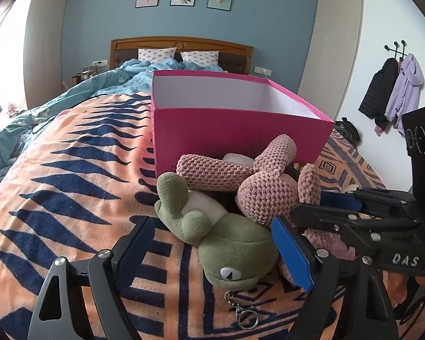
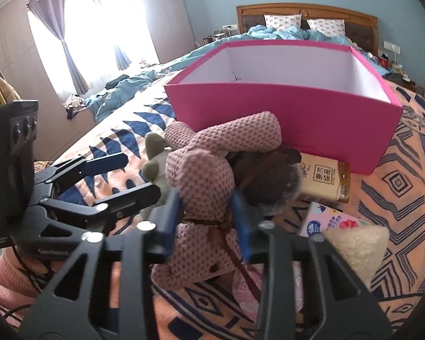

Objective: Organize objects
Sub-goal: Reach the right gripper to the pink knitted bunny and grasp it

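1. The right gripper [image 2: 206, 218] clamps its 2 blue pads on the pink knitted toy [image 2: 204, 175], gripped at the body for a lift into the pink box [image 2: 283, 119].
2. The left gripper [image 1: 212, 252] straddles the green frog toy [image 1: 229, 243], pads not yet pressing it.
3. Both toys lie on the blanket [image 1: 70, 187], against the box's near wall.
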{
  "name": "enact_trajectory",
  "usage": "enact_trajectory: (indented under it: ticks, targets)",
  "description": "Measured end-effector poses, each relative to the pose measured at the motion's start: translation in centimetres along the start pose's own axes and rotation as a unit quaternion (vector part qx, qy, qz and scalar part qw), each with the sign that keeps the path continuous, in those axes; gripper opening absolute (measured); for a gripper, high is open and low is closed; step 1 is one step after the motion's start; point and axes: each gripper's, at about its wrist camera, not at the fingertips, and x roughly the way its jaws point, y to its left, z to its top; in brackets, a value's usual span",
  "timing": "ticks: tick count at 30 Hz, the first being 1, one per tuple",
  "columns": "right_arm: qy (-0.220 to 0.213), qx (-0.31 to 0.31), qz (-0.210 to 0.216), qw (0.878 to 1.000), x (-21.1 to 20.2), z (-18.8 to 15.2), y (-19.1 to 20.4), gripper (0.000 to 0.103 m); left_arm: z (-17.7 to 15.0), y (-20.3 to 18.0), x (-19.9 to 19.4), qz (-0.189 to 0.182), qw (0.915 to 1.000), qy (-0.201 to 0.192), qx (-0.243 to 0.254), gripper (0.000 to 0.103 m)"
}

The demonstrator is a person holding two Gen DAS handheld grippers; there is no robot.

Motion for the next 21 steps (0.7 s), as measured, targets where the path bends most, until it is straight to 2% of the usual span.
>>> enact_trajectory:
  ticks: [1,2,8,11,13,15,16,17,19,21]
  targets:
    - [0.000,-0.001,0.001,1.000,0.0,0.0,-0.1,0.028,0.1,0.0,0.0,-0.004,1.0000,0.001,0.002,0.086]
    - [-0.003,-0.006,0.001,1.000,-0.2,0.0,-0.1,0.019,0.1,-0.1,-0.2,-0.008,1.0000,0.000,0.005,0.086]
    - [-0.016,-0.048,0.011,0.999,-2.7,0.6,0.1,0.018,1.0,-1.5,-1.1,-0.054,0.9975,-0.016,0.043,0.086]
    - [-0.011,-0.071,0.013,0.997,-3.7,0.6,-0.1,0.019,1.6,-2.9,-1.5,-0.085,0.9932,-0.028,0.075,0.086]
    - [-0.002,-0.073,-0.014,0.997,-3.9,0.1,-0.9,0.020,1.9,-4.0,-1.1,-0.098,0.9897,-0.028,0.100,0.086]
    - [0.007,-0.056,-0.027,0.998,-3.9,-0.6,-2.1,0.023,1.9,-4.8,-0.4,-0.104,0.9873,-0.022,0.118,0.086]
    - [0.010,-0.041,-0.025,0.999,-4.0,-1.0,-2.8,0.028,1.8,-5.3,0.1,-0.105,0.9862,-0.017,0.127,0.084]
    - [0.011,-0.029,-0.025,0.999,-4.1,-1.3,-3.3,0.039,1.8,-5.6,0.4,-0.108,0.9851,-0.012,0.133,0.077]
    - [0.005,-0.004,-0.034,0.999,-4.8,-2.1,-3.9,0.054,1.7,-6.0,1.4,-0.111,0.9840,0.001,0.139,0.065]
    - [-0.005,0.020,-0.032,0.999,-5.5,-2.7,-4.4,0.057,1.7,-6.0,2.1,-0.117,0.9842,0.011,0.132,0.058]
